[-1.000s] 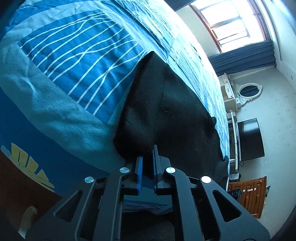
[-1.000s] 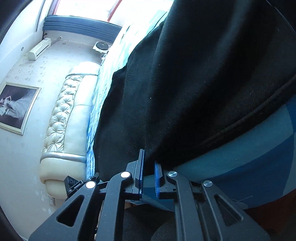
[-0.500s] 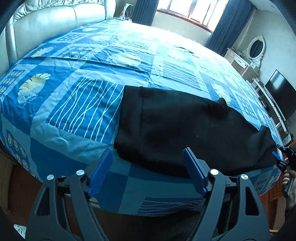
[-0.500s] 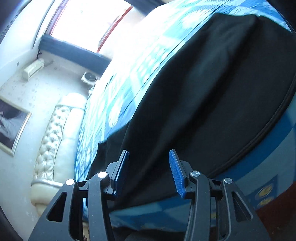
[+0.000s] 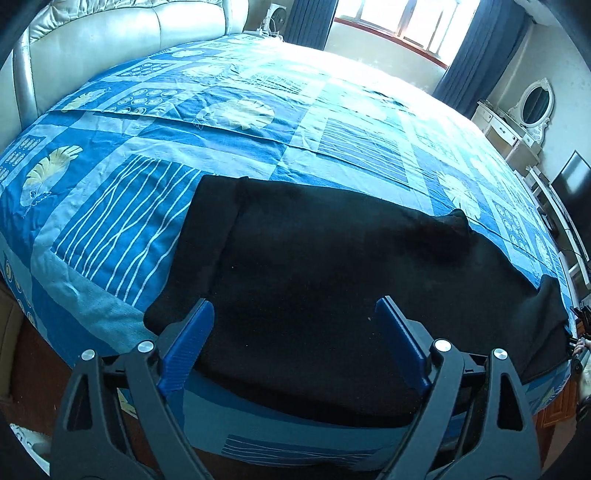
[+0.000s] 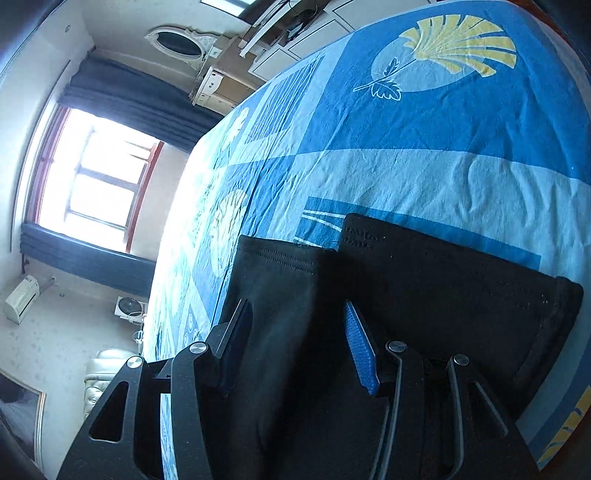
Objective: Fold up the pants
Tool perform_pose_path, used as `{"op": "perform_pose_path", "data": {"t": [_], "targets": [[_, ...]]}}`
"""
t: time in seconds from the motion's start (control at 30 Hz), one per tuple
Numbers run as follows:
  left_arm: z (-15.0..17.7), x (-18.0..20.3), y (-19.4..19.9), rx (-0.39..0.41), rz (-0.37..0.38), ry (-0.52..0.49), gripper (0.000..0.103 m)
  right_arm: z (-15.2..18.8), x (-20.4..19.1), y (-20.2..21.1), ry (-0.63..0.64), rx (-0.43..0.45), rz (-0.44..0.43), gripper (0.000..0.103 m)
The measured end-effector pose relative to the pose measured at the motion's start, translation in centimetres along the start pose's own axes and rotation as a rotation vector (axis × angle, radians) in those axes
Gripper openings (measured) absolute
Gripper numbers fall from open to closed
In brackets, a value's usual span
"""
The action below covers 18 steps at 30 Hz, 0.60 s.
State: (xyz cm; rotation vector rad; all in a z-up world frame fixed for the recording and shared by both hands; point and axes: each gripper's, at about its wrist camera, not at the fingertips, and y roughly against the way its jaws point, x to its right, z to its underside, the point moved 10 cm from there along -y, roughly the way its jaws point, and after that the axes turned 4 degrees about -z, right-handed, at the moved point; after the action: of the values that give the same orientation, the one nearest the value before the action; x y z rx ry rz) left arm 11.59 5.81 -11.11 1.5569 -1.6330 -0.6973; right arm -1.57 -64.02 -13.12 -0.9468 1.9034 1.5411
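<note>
Black pants are being shown lying flat along the near edge of a bed, on a blue patterned bedspread; the garment is running lengthwise from near the left corner of that edge toward the right corner. In the right wrist view, two hemmed leg ends are being seen side by side, one offset slightly behind the other, near the corner of the bed.

The left gripper is being held above the pants with its jaws spread wide (they have just been opening further), nothing being pressed between the blue pads. The right gripper is being held over the leg ends, its jaws parted about halfway after having just been opening; fabric is lying below the gap, but no cloth is being pinched.

Surroundings are being recorded as follows: a padded cream headboard along the far left edge, a window flanked by dark blue curtains, a white dresser with an oval mirror, and a dark screen at the right. The bedspread beyond the pants is being left unobstructed.
</note>
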Motion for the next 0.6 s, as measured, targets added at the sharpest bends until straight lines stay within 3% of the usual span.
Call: {"op": "perform_pose_path", "data": {"t": [0.1, 0.17, 0.3, 0.6], "targets": [[0.4, 0.5, -0.6, -0.024, 0.015, 0.034, 0.089, 0.6, -1.7, -1.6, 0.047, -0.008, 0.018, 0.052], [0.6, 0.7, -0.9, -0.037, 0.024, 0.055, 0.089, 0.8, -1.7, -1.7, 0.081, -0.013, 0.046, 0.047], [0.8, 1.0, -1.1, -0.039, 0.028, 0.068, 0.089, 0.9, -1.7, -0.3, 0.106, -0.024, 0.034, 0.006], [1.4, 1.4, -0.5, -0.044, 0.045, 0.064, 0.089, -1.1, -3.4, 7.2, 0.135, 0.075, -0.060, 0.006]]}}
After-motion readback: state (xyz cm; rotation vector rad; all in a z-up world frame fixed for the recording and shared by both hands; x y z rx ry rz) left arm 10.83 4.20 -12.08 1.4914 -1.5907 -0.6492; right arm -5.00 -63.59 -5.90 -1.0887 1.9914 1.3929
